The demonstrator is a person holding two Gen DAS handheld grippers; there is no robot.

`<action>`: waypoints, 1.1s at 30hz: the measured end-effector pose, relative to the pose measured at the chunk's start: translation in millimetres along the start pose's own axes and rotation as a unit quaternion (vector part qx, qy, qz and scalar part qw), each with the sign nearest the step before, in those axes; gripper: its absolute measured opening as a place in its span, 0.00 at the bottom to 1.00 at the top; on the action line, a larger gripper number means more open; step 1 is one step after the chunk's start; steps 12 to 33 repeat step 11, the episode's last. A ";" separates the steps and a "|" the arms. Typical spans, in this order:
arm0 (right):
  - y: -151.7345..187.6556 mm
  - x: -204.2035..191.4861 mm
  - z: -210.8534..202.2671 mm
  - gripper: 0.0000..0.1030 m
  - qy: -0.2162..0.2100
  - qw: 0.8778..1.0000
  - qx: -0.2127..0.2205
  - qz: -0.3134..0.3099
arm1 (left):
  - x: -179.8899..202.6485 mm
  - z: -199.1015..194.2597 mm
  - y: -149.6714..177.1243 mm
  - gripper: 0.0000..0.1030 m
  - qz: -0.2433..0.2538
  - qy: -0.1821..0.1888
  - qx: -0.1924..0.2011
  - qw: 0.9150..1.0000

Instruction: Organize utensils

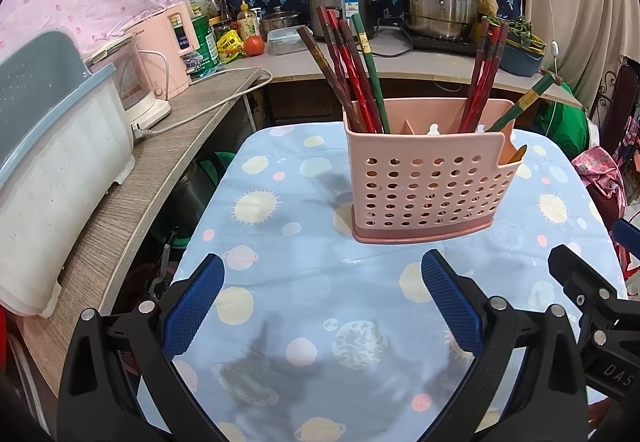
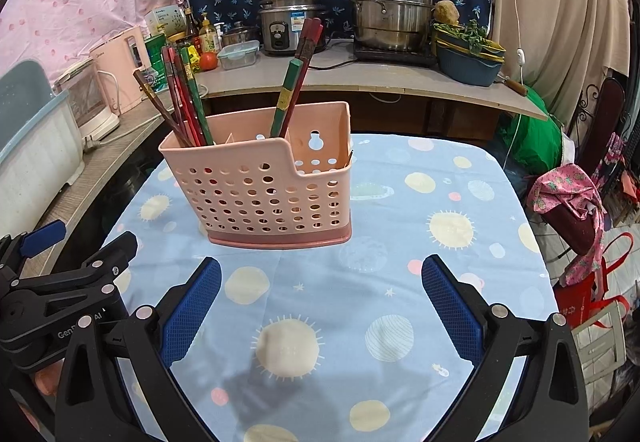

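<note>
Both grippers are hanging low over the near edge of the tabletop as I'm watching, side by side. I'm seeing the left gripper with its blue pads spread wide apart and nothing between them, and the right gripper spread just the same, also empty. Under them the blue planet-print cloth is lying bare, with no loose utensil on it that I can find.

Farther in, toward the middle of the tabletop, the pink perforated utensil caddy is standing upright on its darker base. From the left gripper it is sitting ahead and a little to the right; from the right gripper it is ahead and to the left, so it is lying roughly between the two, with neither clearly nearer as far as I can judge.

One bundle of red, brown and green chopsticks is leaning in the caddy's left compartment, long axes near upright and tilting left. A second group of chopsticks is standing toward the right side, and one green chopstick is slanting out over the right rim. I'm judging that stray slanted one as the likely next thing to straighten, reaching in from above along its axis.

Beyond the table, a rice cooker and a stacked steel steamer pot are sitting on the far counter.
</note>
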State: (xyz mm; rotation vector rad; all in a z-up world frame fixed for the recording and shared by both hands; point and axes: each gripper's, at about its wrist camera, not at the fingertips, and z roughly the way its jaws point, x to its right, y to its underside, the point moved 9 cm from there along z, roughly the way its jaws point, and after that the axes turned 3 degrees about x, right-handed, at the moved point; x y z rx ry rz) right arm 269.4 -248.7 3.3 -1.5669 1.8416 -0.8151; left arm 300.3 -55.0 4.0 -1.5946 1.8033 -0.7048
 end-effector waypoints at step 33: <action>6.8 2.3 3.4 0.94 0.001 1.000 -0.003 -0.001 | -0.8 3.3 -1.3 0.92 0.006 -0.004 0.004 1.000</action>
